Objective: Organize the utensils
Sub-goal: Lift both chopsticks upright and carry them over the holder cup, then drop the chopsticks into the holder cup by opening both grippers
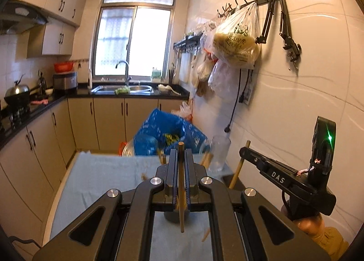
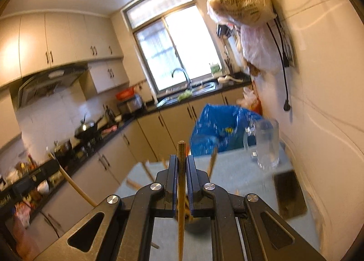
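In the left wrist view my left gripper [image 1: 181, 150] is shut on a wooden chopstick [image 1: 181, 192] that runs upright between its jaws, above a table with a grey-blue cloth [image 1: 109, 174]. To its right my right gripper [image 1: 243, 152] is shut on a second chopstick [image 1: 236, 173]. The right wrist view shows that right gripper [image 2: 181, 157] clamped on its chopstick [image 2: 181, 204], with the other held chopstick [image 2: 75, 187] at the left. More chopsticks [image 2: 212, 162] lean out of a dark bowl [image 2: 196, 226] under the jaws. A clear cup [image 2: 266, 145] stands at the table's far right.
A blue bag [image 1: 159, 131] sits behind the table's far edge. A black flat device [image 2: 290, 195] lies on the cloth by the tiled wall. Plastic bags [image 1: 236, 40] hang from wall hooks on the right. Counter, sink [image 1: 127, 89] and cabinets line the left and back.
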Demonstrator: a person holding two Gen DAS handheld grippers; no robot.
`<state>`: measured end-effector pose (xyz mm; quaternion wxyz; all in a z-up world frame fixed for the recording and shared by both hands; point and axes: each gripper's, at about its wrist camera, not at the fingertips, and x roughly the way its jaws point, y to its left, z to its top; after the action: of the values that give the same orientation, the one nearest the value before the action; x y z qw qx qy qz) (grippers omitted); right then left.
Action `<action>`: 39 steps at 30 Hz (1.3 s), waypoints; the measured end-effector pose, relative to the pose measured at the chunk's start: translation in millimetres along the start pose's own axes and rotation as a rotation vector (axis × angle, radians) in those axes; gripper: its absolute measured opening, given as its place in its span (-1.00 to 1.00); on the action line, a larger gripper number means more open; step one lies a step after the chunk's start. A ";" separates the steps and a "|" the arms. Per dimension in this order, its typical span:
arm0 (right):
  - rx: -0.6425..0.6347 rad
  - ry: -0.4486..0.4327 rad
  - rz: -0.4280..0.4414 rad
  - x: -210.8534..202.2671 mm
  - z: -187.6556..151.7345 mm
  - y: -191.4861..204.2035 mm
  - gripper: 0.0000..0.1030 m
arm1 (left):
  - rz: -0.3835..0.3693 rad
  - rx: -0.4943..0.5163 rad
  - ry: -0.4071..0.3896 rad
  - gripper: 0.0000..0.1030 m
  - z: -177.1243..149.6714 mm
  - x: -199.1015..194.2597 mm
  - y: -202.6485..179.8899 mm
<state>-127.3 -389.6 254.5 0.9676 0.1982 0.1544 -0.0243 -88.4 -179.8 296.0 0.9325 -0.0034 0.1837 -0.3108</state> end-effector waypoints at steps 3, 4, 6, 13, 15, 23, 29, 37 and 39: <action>0.010 -0.051 -0.004 11.3 17.2 2.0 -0.86 | 0.013 -0.010 -0.028 -0.91 16.5 18.8 -0.7; 0.010 -0.074 -0.015 16.7 22.8 2.6 -0.86 | 0.018 -0.020 -0.033 -0.91 20.8 26.4 0.4; 0.004 -0.113 -0.044 28.2 30.4 3.1 -0.86 | 0.035 -0.042 -0.037 -0.90 26.4 43.1 3.1; 0.026 -0.082 -0.106 73.8 15.6 -16.3 -0.86 | 0.063 -0.076 0.064 -0.91 13.6 112.5 10.2; 0.042 -0.044 -0.107 83.6 5.1 -26.1 -0.86 | 0.060 -0.082 0.102 -0.91 5.2 126.3 11.1; 0.072 0.057 -0.097 97.4 -22.3 -42.7 -0.85 | 0.055 -0.087 0.156 -0.90 -16.8 135.5 13.4; 0.095 0.091 -0.102 96.6 -33.6 -44.5 -0.42 | 0.051 -0.045 0.135 -0.90 -20.3 117.2 2.6; 0.106 0.070 -0.111 71.9 -31.2 -42.8 -0.01 | 0.051 -0.045 0.114 -0.53 -24.4 78.2 2.1; 0.106 0.066 -0.111 62.5 -31.7 -42.3 0.03 | 0.049 -0.060 0.103 -0.44 -25.6 62.8 4.9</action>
<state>-81.6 -415.2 191.6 0.9473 0.2409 0.1954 -0.0797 -47.9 -209.6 250.1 0.9287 -0.0107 0.2407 -0.2820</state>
